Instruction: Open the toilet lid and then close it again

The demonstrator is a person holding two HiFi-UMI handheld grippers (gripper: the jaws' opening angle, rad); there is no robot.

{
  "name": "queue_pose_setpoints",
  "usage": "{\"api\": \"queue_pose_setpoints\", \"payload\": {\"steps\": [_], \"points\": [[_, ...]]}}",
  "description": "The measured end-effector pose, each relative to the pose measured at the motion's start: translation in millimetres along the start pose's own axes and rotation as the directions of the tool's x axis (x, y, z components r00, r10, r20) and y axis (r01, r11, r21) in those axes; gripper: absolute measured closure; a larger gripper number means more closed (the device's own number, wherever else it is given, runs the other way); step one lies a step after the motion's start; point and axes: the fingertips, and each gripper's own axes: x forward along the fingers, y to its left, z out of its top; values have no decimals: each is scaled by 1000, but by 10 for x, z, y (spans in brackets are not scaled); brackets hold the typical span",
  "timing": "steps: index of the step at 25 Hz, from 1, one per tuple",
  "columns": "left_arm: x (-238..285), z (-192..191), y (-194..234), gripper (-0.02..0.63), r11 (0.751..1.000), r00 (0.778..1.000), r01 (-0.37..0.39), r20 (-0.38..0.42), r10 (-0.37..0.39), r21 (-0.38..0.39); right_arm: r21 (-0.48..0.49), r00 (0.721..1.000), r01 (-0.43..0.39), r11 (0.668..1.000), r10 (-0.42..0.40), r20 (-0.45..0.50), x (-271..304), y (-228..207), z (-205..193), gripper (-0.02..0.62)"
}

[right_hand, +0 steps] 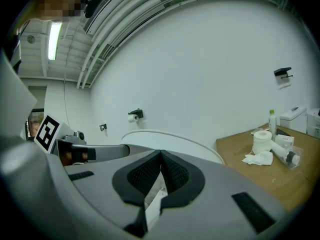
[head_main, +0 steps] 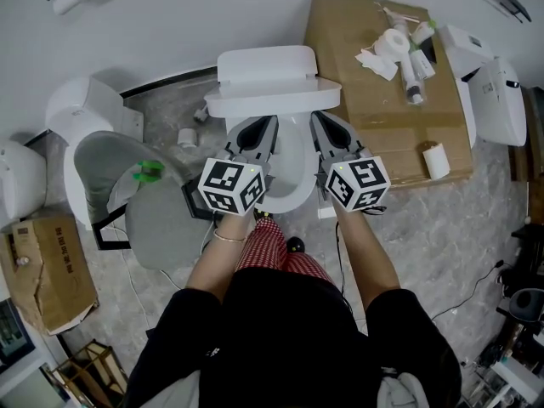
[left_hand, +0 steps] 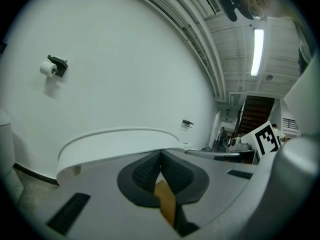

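Observation:
The white toilet point(head_main: 265, 66) stands against the wall in the head view. Its lid point(head_main: 272, 100) is raised, its broad edge facing up, and the open seat and bowl point(head_main: 289, 172) show below it. My left gripper point(head_main: 259, 126) and right gripper point(head_main: 327, 124) point at the lid from either side of the bowl, tips just under its edge. Both are shut with nothing between the pads. In the left gripper view the lid's curved rim point(left_hand: 115, 144) lies right ahead of the closed tips point(left_hand: 160, 154). The right gripper view shows the same rim point(right_hand: 175, 140) beyond the closed tips point(right_hand: 161, 153). Contact with the lid cannot be told.
A cardboard sheet point(head_main: 374, 100) to the right carries paper rolls, tissues and bottles. Other white toilets stand at far left point(head_main: 85, 109) and far right point(head_main: 497, 92). A grey seat point(head_main: 157, 211) is close on the left, with a cardboard box point(head_main: 42, 270) beyond it.

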Motion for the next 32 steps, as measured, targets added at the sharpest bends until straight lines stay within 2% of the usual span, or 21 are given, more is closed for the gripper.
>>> {"api": "queue_pose_setpoints", "payload": {"steps": [16,32], "points": [[101,177,54,601,998,998,55,17,-55,13,5,1000,21,1000,-21,-1,147,-70,164,575],[200,351,140,601,997,997,68,25,-69,38,1,1000,31,1000,-31,-3,302,-141,323,575]]}}
